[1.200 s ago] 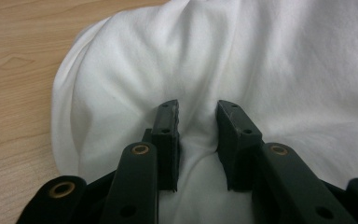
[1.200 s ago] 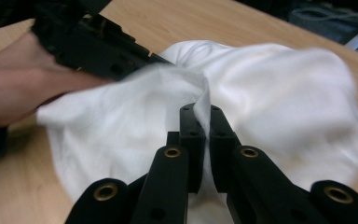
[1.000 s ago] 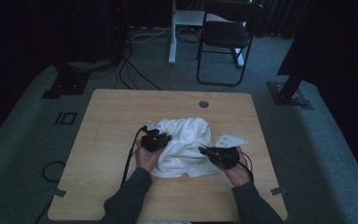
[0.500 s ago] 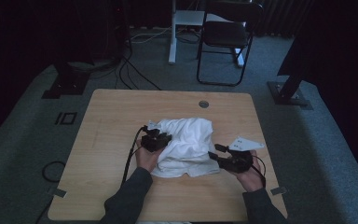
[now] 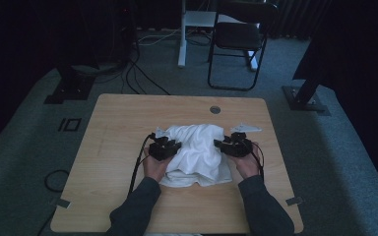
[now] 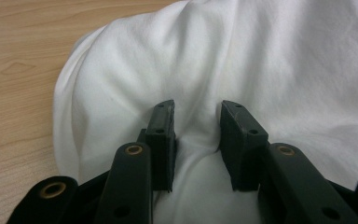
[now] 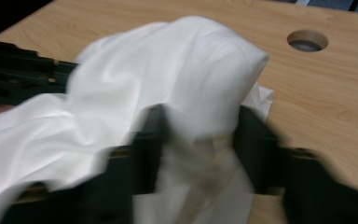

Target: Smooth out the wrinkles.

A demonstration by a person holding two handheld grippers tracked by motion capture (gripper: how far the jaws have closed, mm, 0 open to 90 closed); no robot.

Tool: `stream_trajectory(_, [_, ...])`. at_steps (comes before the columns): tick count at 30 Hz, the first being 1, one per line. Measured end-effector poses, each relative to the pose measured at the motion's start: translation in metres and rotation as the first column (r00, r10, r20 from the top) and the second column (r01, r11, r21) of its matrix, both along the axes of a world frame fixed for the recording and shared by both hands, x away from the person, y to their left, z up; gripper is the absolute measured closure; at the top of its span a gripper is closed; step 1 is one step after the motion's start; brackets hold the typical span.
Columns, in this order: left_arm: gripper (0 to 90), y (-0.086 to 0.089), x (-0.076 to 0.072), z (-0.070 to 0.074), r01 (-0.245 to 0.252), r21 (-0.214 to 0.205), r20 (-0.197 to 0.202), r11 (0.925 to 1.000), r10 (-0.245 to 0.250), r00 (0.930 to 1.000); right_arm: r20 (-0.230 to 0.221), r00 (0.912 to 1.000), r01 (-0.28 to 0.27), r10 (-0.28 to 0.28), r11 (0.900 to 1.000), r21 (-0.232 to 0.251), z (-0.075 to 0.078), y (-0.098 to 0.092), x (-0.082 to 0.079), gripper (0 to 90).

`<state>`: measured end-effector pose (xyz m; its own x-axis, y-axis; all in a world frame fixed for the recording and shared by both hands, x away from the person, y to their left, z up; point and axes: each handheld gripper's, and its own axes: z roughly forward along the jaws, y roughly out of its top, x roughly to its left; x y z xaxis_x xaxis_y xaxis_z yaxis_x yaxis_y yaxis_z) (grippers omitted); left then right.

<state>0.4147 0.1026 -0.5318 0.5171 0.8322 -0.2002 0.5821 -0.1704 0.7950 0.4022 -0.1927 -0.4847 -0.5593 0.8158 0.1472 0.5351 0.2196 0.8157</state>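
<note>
White cloth [image 5: 197, 152] lies bunched on the wooden worktop [image 5: 118, 128], just on the near side of the round cable hole [image 5: 215, 109]. Left hand-held gripper [image 6: 196, 128] at the cloth's left edge, jaws part spread with a ridge of fabric between them, pads touching it. Right hand-held gripper [image 7: 200, 135] at the cloth's right edge, blurred; its jaws have just been closing with cloth bunched between them, grip hard to confirm. Paper slip [image 5: 248, 128] sits just right of the cloth.
</note>
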Motion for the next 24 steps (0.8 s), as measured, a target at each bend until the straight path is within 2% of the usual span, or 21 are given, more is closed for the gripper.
stream_trajectory(1, [66.2, 0.0, 0.0, 0.0, 0.003, 0.002, 0.001, 1.0, -0.003, 1.0, 0.004, 1.0, 0.006, -0.006, 0.9999, -0.015, 0.0, -0.001, 0.003, 81.2])
stream_trajectory(2, [66.2, 0.0, 0.0, 0.0, 0.008, 0.006, 0.004, 0.9999, -0.008, 1.0, 0.009, 0.9994, 0.035, -0.034, 0.9988, -0.034, 0.001, -0.003, 0.006, 86.7])
stream_trajectory(5, [66.8, -0.002, 0.001, -0.001, 0.02, 0.025, 0.012, 0.9995, -0.02, 0.9997, 0.015, 0.9958, 0.091, -0.091, 0.9959, 0.008, 0.009, -0.02, 0.017, 88.2])
stream_trajectory(7, [66.9, -0.003, 0.001, -0.001, 0.016, 0.025, 0.015, 0.9995, -0.017, 0.9998, 0.018, 0.9918, 0.127, -0.127, 0.9919, -0.008, 0.011, -0.023, 0.021, 87.7])
stream_trajectory(9, [66.9, -0.004, 0.0, -0.001, 0.009, 0.027, 0.017, 0.9996, -0.009, 0.9998, 0.0, 0.9885, 0.151, -0.151, 0.9875, -0.044, 0.006, -0.021, 0.024, 80.1])
stream_trajectory(10, [66.8, -0.003, 0.0, -0.001, 0.007, 0.021, 0.015, 0.9997, -0.007, 0.9999, 0.005, 0.9854, 0.17, -0.17, 0.9817, -0.086, 0.004, -0.019, 0.024, 73.3])
stream_trajectory(11, [66.8, -0.002, 0.0, -0.001, 0.008, 0.018, 0.012, 0.9998, -0.008, 0.9999, 0.01, 0.982, 0.188, -0.188, 0.9768, -0.101, 0.003, -0.019, 0.022, 66.0])
stream_trajectory(13, [66.7, -0.002, 0.001, -0.001, 0.007, 0.014, 0.01, 0.9999, -0.007, 0.9999, 0.028, 0.9788, 0.204, -0.203, 0.9768, -0.063, 0.007, -0.021, 0.012, 57.0])
stream_trajectory(15, [66.6, -0.003, 0.0, -0.001, 0.003, 0.016, 0.011, 0.9999, -0.003, 0.9999, 0.072, 0.9787, 0.195, -0.192, 0.9803, -0.033, 0.016, -0.019, -0.002, 52.4])
stream_trajectory(16, [66.6, -0.003, 0.0, -0.001, 0.002, 0.018, 0.013, 0.9998, -0.002, 0.9999, 0.098, 0.9814, 0.168, -0.165, 0.9857, -0.017, 0.021, -0.016, -0.013, 51.5])
stream_trajectory(17, [66.5, -0.003, 0.0, -0.001, 0.001, 0.018, 0.013, 0.9998, -0.001, 0.9999, 0.102, 0.9863, 0.131, -0.129, 0.9913, -0.011, 0.022, -0.012, -0.019, 50.1])
stream_trajectory(18, [66.5, -0.004, 0.0, -0.001, -0.001, 0.016, 0.012, 0.9999, 0.0, 0.9999, 0.076, 0.9954, 0.062, -0.06, 0.9975, -0.034, 0.016, 0.0, -0.026, 47.7])
stream_trajectory(19, [66.5, -0.004, 0.0, -0.001, -0.003, 0.015, 0.013, 0.9999, 0.002, 0.9999, 0.076, 0.9954, 0.062, -0.06, 0.9975, -0.034, 0.016, 0.0, -0.026, 47.7])
stream_trajectory(21, [66.5, -0.004, -0.001, -0.001, -0.004, 0.018, 0.016, 0.9998, 0.004, 0.9999, 0.021, 0.9998, 0.002, -0.001, 0.9988, -0.049, 0.001, 0.015, -0.025, 47.2])
stream_trajectory(22, [66.4, -0.004, -0.001, -0.001, -0.004, 0.02, 0.018, 0.9998, 0.003, 0.9998, -0.012, 0.9998, -0.014, 0.013, 0.997, -0.077, -0.008, 0.021, -0.022, 48.2])
stream_trajectory(23, [66.4, -0.003, -0.001, -0.001, -0.002, 0.02, 0.018, 0.9998, 0.002, 0.9998, -0.043, 0.9989, -0.022, 0.018, 0.9952, -0.095, -0.018, 0.026, -0.017, 57.2])
stream_trajectory(24, [66.4, -0.003, -0.001, -0.002, -0.002, 0.019, 0.017, 0.9998, 0.002, 0.9998, -0.076, 0.9968, -0.034, 0.026, 0.9945, -0.099, -0.025, 0.029, -0.014, 74.0])
